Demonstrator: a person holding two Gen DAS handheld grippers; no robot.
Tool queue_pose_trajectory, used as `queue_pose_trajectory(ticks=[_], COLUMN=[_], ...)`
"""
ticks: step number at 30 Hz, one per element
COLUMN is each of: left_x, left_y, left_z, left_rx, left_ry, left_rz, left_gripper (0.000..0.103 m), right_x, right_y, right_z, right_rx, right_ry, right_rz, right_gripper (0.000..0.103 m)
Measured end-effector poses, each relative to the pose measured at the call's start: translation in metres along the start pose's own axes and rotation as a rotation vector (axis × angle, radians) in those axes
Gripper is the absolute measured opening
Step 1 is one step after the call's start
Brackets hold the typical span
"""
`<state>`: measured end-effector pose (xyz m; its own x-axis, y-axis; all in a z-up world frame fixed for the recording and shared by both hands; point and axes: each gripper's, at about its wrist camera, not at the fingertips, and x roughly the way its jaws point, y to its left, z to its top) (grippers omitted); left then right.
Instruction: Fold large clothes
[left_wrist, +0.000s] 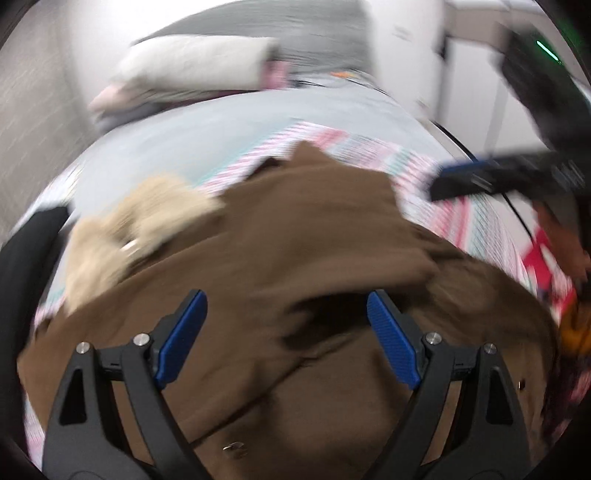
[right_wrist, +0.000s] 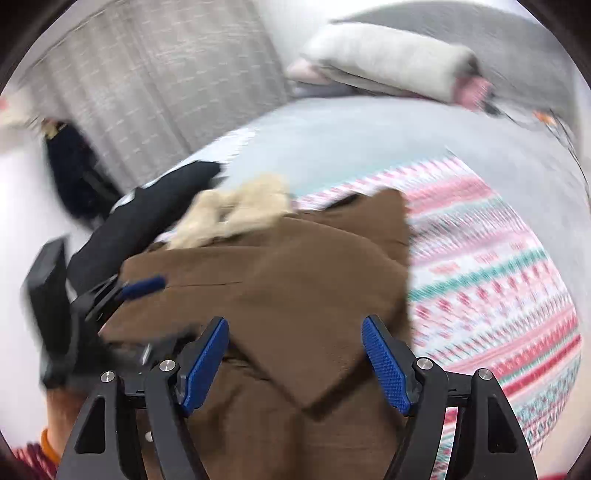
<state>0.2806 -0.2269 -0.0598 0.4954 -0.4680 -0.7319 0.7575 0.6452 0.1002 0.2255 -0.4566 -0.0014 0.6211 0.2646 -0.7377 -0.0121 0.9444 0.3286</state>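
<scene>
A large brown coat (left_wrist: 295, 251) with a cream fleecy collar (left_wrist: 140, 229) lies partly folded on a patterned blanket on a bed. My left gripper (left_wrist: 286, 306) hovers over the coat, wide open and empty. In the right wrist view the same coat (right_wrist: 288, 280) and its collar (right_wrist: 236, 210) fill the middle. My right gripper (right_wrist: 295, 332) is wide open and empty above a folded flap. The right gripper also shows in the left wrist view (left_wrist: 491, 177) at the right edge. The left gripper shows in the right wrist view (right_wrist: 140, 286) at the coat's left edge. Both views are motion blurred.
A pink, white and green patterned blanket (right_wrist: 491, 280) covers the bed under the coat, over a pale blue sheet (right_wrist: 351, 140). A dark garment (right_wrist: 147, 218) lies left of the coat. A white pillow (right_wrist: 388, 59) sits at the bed's head. A grey curtain (right_wrist: 147, 85) hangs at left.
</scene>
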Motion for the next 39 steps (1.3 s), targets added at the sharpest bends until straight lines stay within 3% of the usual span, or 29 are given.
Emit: queue_pose_trajectory(ticks=[7, 9, 10, 12, 13, 14, 16, 20, 23, 27, 29, 31, 33, 34, 35, 37, 39], left_x=[0.04, 0.05, 0.054, 0.06, 0.061, 0.057, 0.037, -0.026, -0.06, -0.073, -0.064, -0.053, -0.053, -0.055, -0.057, -0.055, -0.039], left_y=[-0.059, -0.067, -0.07, -0.073, -0.07, -0.064, -0.047, 0.014, 0.065, 0.12, 0.147, 0.164, 0.172, 0.178, 0.181, 0.184, 0.185], left_z=[0.012, 0.011, 0.011, 0.011, 0.013, 0.016, 0.023, 0.025, 0.009, -0.035, -0.065, -0.089, -0.101, -0.104, -0.104, -0.095, -0.088], left_rx=[0.277, 0.33, 0.35, 0.357, 0.33, 0.279, 0.149, -0.206, -0.406, -0.632, -0.756, -0.834, -0.873, -0.886, -0.889, -0.855, -0.791], left_ry=[0.053, 0.062, 0.073, 0.091, 0.104, 0.095, 0.018, -0.154, -0.208, -0.149, -0.04, 0.079, 0.085, 0.065, 0.044, 0.003, 0.01], left_rz=[-0.042, -0.021, -0.004, -0.006, -0.01, 0.003, -0.011, -0.061, -0.048, 0.053, 0.064, 0.116, 0.137, 0.131, 0.124, 0.128, 0.148], left_gripper=[0.088, 0.085, 0.076, 0.042, 0.012, 0.011, 0.01, 0.01, 0.011, 0.011, 0.015, 0.016, 0.019, 0.034, 0.057, 0.069, 0.069], right_x=[0.017, 0.012, 0.011, 0.011, 0.012, 0.013, 0.014, 0.016, 0.023, 0.031, 0.032, 0.032, 0.034, 0.036, 0.038, 0.044, 0.051], right_y=[-0.029, -0.027, -0.028, -0.03, -0.031, -0.033, -0.034, -0.039, -0.04, -0.033, -0.03, -0.031, -0.033, -0.035, -0.036, -0.041, -0.048], right_z=[0.0, -0.005, -0.003, -0.003, -0.003, -0.003, -0.001, -0.001, -0.001, 0.0, 0.001, 0.001, 0.001, 0.001, 0.0, 0.0, -0.003], right_rx=[0.079, 0.088, 0.094, 0.11, 0.118, 0.128, 0.148, 0.192, 0.206, 0.195, 0.186, 0.198, 0.215, 0.218, 0.221, 0.236, 0.263], right_ry=[0.022, 0.024, 0.025, 0.025, 0.024, 0.022, 0.018, 0.018, 0.032, 0.043, 0.035, 0.021, 0.02, 0.025, 0.032, 0.051, 0.072], right_rz=[0.049, 0.064, 0.074, 0.091, 0.095, 0.1, 0.106, 0.096, 0.099, 0.114, 0.088, 0.106, 0.114, 0.1, 0.081, 0.03, -0.007], right_gripper=[0.076, 0.076, 0.076, 0.076, 0.076, 0.076, 0.076, 0.076, 0.076, 0.076, 0.076, 0.076, 0.076, 0.076, 0.076, 0.076, 0.076])
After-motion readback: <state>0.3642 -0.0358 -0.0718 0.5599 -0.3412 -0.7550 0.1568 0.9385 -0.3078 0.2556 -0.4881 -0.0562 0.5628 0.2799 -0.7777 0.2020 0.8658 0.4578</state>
